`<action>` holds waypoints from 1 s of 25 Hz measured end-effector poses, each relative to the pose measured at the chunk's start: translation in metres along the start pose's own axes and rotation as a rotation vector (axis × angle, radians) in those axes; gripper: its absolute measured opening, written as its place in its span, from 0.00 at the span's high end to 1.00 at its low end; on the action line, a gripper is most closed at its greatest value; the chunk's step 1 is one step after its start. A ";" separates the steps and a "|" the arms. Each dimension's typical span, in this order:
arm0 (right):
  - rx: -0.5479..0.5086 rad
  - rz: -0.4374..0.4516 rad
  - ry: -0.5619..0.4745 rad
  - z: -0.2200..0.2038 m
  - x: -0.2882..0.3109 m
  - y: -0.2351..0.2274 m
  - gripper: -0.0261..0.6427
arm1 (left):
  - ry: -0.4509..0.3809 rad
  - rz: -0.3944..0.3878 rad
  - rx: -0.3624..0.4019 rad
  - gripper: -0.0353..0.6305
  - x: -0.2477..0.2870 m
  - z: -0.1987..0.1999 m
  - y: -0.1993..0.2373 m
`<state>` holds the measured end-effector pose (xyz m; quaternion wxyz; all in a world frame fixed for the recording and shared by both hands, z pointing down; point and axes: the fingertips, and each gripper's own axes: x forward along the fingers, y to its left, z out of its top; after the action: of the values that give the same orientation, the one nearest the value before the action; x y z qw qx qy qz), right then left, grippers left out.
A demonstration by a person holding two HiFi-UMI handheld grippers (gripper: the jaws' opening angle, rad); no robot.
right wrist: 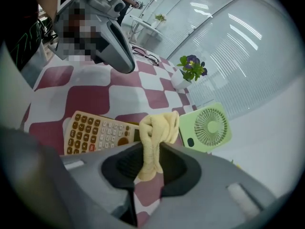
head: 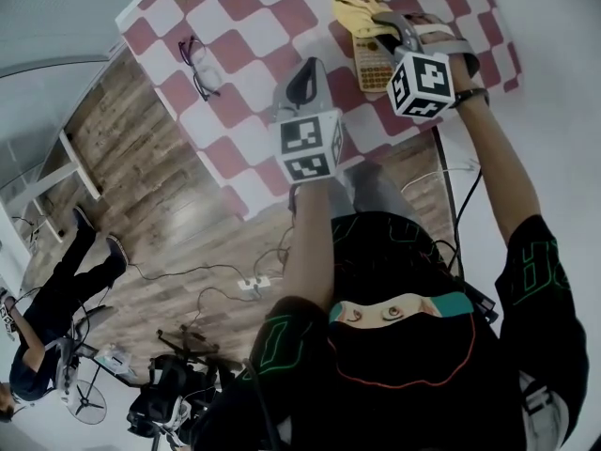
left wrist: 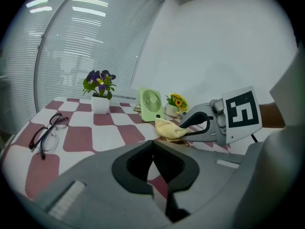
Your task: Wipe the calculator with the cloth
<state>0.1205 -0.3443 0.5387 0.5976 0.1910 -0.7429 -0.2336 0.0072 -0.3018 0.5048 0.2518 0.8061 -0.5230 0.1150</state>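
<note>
A beige calculator [head: 373, 64] with orange keys lies on the red-and-white checked table [head: 246, 111], near its right side. My right gripper [head: 390, 23] hovers over the calculator's far end, shut on a bunched yellow cloth [head: 355, 9]. In the right gripper view the cloth [right wrist: 155, 140] hangs between the jaws of my right gripper [right wrist: 151, 151], just beside the display end of the calculator [right wrist: 97, 132]; contact cannot be told. My left gripper [head: 302, 78] is held above the table left of the calculator. Its jaws meet with nothing between them, as my left gripper [left wrist: 152, 149] shows in its own view.
Black glasses [head: 199, 64] lie on the table's left part. A white pot of purple flowers [left wrist: 100, 93], a green desk fan [left wrist: 151, 104] and a small pot of yellow flowers [left wrist: 177, 103] stand along the far edge. Cables run over the wooden floor [head: 169, 224].
</note>
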 end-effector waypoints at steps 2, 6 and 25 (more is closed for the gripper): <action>-0.021 0.004 0.001 0.002 0.000 0.001 0.82 | -0.007 0.011 -0.003 0.93 -0.003 0.000 0.000; -0.081 0.005 0.006 0.004 -0.005 0.006 0.82 | -0.013 0.024 -0.006 0.93 -0.011 -0.003 -0.004; -0.183 0.080 -0.008 0.012 -0.040 0.061 0.82 | -0.099 0.109 -0.060 0.93 -0.050 -0.016 -0.027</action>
<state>0.1167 -0.2703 0.5392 0.6184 0.1049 -0.7277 -0.2775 0.0118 -0.2453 0.4884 0.2430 0.7733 -0.5811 0.0731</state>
